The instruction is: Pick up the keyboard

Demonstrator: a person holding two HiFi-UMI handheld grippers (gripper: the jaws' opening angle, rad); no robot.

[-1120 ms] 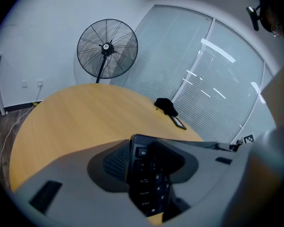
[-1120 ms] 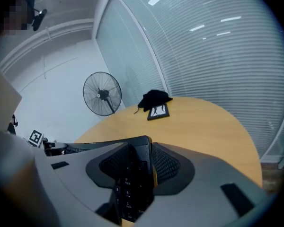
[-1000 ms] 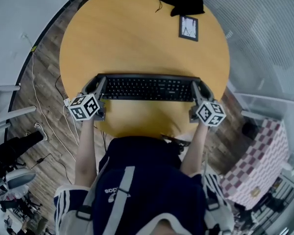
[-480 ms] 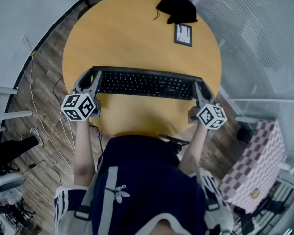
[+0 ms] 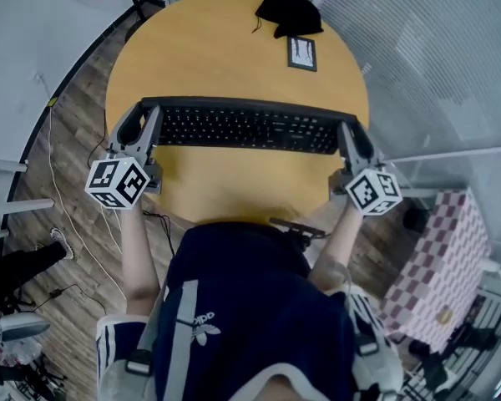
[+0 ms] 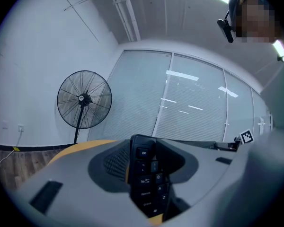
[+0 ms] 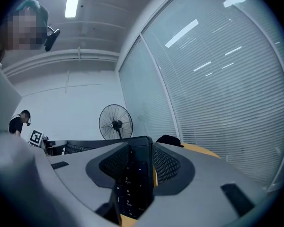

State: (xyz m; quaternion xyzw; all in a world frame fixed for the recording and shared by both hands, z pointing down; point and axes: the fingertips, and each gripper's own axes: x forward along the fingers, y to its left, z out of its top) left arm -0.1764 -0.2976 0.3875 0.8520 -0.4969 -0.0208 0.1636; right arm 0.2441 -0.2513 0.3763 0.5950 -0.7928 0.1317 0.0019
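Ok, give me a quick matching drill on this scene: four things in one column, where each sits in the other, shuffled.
Things:
1. keyboard
2. black cloth
3. small framed card
4. standing fan

Places:
A. off the table, on the floor past its far left side
B. clamped at its ends by the left gripper and the right gripper
C. at the far edge of the table
D. flat on the table, just this side of the black cloth

Pairs: 1-B, 2-C, 3-D, 4-A
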